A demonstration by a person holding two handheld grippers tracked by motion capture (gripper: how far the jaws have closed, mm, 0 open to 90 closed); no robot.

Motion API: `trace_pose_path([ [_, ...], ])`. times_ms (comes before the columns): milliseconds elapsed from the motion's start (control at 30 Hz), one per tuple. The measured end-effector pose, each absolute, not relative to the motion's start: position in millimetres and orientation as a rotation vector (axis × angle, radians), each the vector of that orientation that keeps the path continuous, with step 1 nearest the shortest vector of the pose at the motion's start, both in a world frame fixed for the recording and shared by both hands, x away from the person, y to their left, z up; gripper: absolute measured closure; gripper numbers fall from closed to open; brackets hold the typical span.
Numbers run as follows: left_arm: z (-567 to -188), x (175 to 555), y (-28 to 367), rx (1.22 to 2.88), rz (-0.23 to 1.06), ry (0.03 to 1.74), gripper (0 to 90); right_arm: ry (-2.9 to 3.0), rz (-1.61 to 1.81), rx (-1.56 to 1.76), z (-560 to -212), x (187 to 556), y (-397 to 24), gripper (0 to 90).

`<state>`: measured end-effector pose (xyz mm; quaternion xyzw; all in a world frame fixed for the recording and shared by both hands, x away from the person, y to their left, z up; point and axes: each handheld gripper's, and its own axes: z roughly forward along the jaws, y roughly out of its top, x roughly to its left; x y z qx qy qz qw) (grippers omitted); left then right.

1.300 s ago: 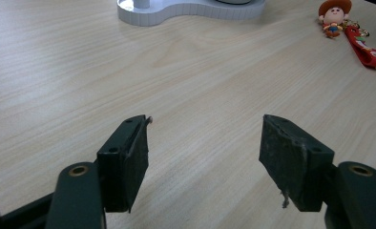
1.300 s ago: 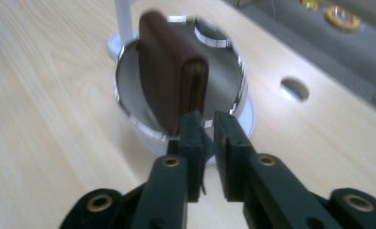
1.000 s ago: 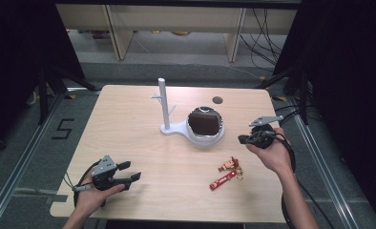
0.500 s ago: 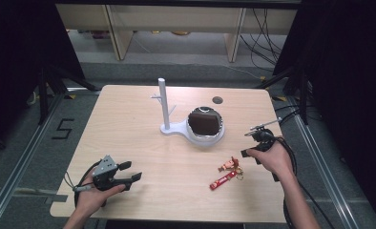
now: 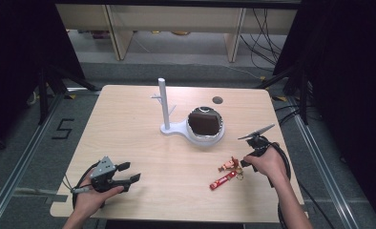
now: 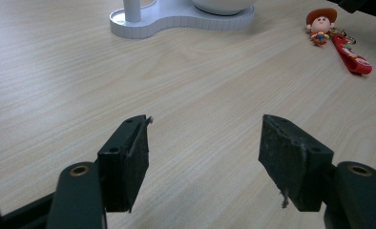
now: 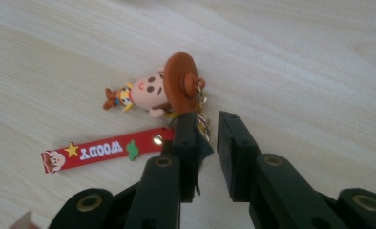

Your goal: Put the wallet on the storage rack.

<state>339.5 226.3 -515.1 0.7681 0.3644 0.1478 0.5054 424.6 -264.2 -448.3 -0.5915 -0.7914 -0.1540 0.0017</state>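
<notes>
The right gripper (image 5: 247, 161) has dropped from the air beside the bowl to the tabletop over the last second, and it now sits at the keychain (image 5: 228, 171), a small cowboy figure (image 7: 150, 90) in a brown hat joined by a metal chain (image 7: 203, 121) to a red strap (image 7: 100, 151). In the right gripper view its jaws stand narrow, with the chain running down into the slim gap between them; whether they already pinch the chain or are just about to close on it I cannot tell. The keychain lies flat on the table (image 5: 143, 138), toward the near right, in front of the white stand (image 5: 169, 121) with its upright peg (the bowl (image 5: 205, 125) on that stand's base has something dark in it). The left gripper (image 5: 126, 174) has not shifted from the near left corner, well apart from all this, its jaws spread wide over bare wood in its own view, where the figure and strap (image 6: 350, 50) show far off. The descent reads as the start of a pick-up: the grab at the chain looks imminent, and a lift would seem the next step.
</notes>
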Motion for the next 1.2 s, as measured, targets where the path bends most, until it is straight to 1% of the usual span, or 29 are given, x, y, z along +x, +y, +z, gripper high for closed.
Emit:
trace_pose_path([
  [100,-516,339,226,1.858,0.359,0.884,33.4,-2.479,-0.456,-1.839,-458,426,-264,79.3],
  [267,-515,339,226,1.865,0.363,0.888,33.4,-2.483,-0.448,-1.827,-464,427,-262,79.4],
  [900,-517,340,226,1.861,0.348,0.882,33.1,-2.467,-0.417,-1.846,-475,429,-257,77.6],
  [1067,-517,340,227,1.862,0.348,0.883,33.0,-2.512,-0.385,-1.817,-476,429,-253,82.0],
  [1133,-517,340,227,1.861,0.347,0.886,33.0,-2.533,-0.407,-1.822,-473,428,-253,86.1],
  [1200,-518,340,227,1.860,0.347,0.887,33.0,-2.527,-0.420,-1.832,-470,427,-253,86.6],
])
